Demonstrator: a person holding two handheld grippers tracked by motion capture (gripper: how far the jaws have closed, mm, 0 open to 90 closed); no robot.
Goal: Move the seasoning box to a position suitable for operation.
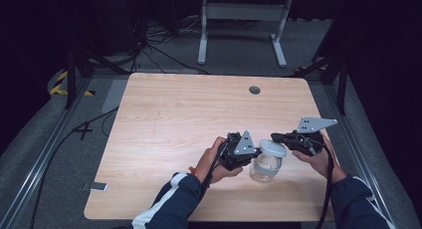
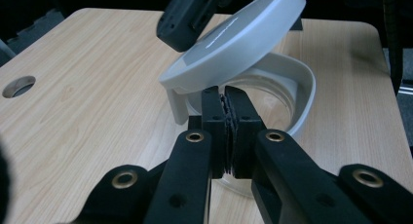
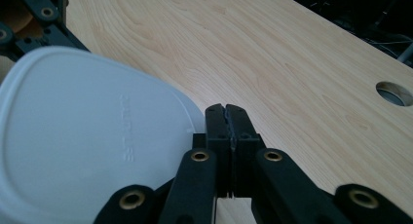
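Observation:
A clear glass jar (image 1: 263, 168) with a grey collar (image 2: 304, 87) stands near the table's front right. Its pale grey lid (image 1: 272, 148) is tilted up off the collar on one side (image 2: 238, 39). My left gripper (image 1: 253, 152) comes in from the jar's left, and in the left gripper view its jaws (image 2: 225, 95) are shut on the collar's near wall. My right gripper (image 1: 276, 138) reaches in from the right. It is shut (image 3: 226, 112) at the edge of the lid (image 3: 83, 136), which it holds tilted.
The light wooden table (image 1: 189, 109) has a round cable hole (image 1: 254, 90) at the back right. A white table frame (image 1: 244, 12) and cables lie on the floor beyond. A phone-like object (image 1: 98, 187) lies on the floor at the left.

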